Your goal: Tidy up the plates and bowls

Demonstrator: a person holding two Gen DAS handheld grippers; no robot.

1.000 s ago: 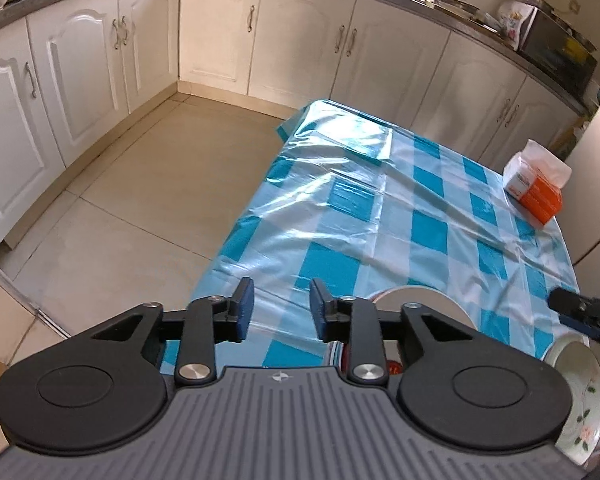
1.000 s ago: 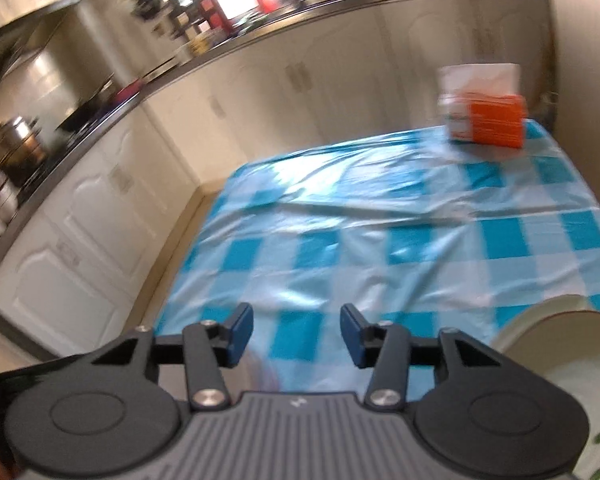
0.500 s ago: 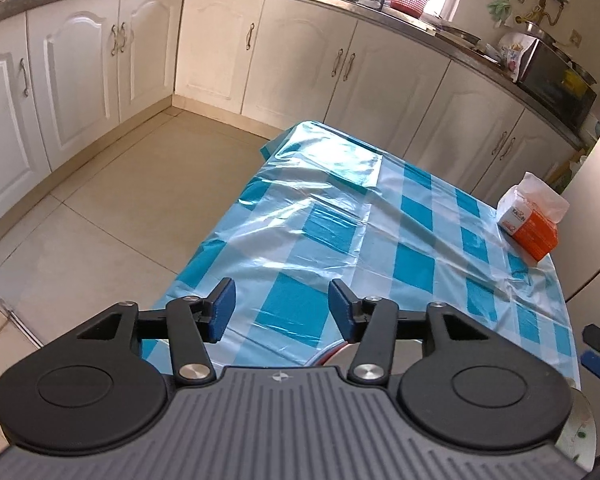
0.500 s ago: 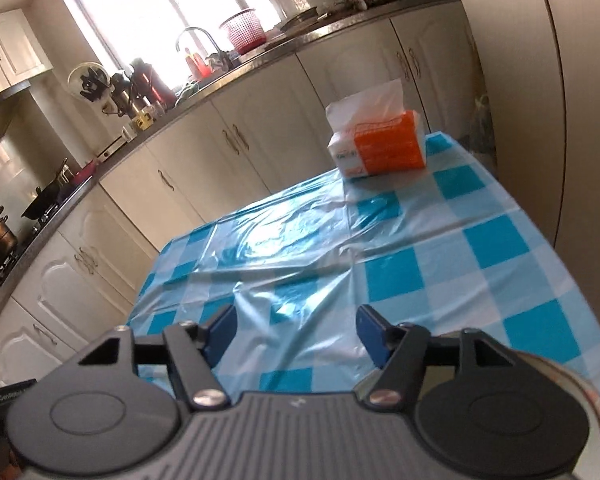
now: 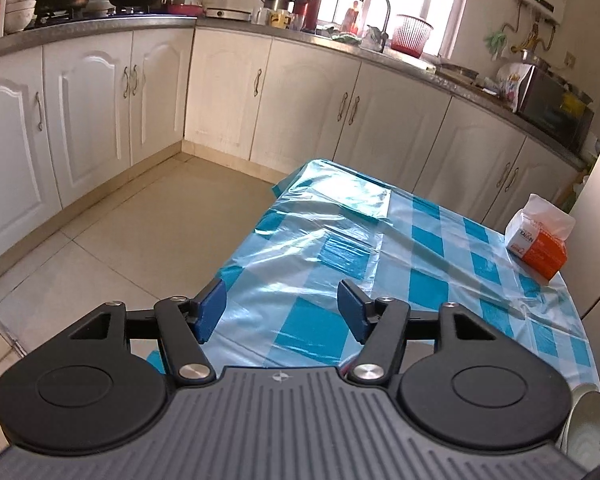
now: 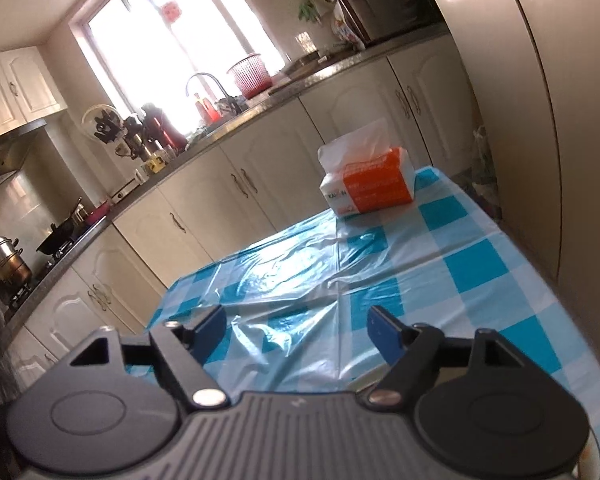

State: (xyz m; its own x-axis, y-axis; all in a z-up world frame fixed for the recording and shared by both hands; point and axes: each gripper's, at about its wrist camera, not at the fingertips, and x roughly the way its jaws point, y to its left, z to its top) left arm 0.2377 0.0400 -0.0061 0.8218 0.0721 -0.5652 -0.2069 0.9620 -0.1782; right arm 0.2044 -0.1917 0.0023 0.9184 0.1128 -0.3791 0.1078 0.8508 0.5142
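Observation:
My left gripper (image 5: 281, 311) hangs over the near end of the table (image 5: 420, 248), which wears a blue-and-white checked plastic cloth. Its jaws are opening and only cloth shows between the blue pads. A sliver of a white plate (image 5: 594, 420) shows at the bottom right of the left wrist view; the other dishes are hidden under the gripper body. My right gripper (image 6: 298, 329) is over the same table (image 6: 440, 276), its jaws also opening with nothing between them. No plate or bowl is clearly visible in the right wrist view.
An orange-and-white tissue pack (image 5: 538, 242) (image 6: 366, 188) lies at the far right of the table. White cabinets (image 5: 300, 100) run under a counter with a sink, a red basket and pots. A tall beige panel (image 6: 540, 120) flanks the table's right side. Tiled floor (image 5: 120, 248) lies left.
Both grippers' jaws have spread wider. The left view tilted up, so the plates slid out of sight below the gripper. The right view swung toward the tissue pack and lost the bowl.

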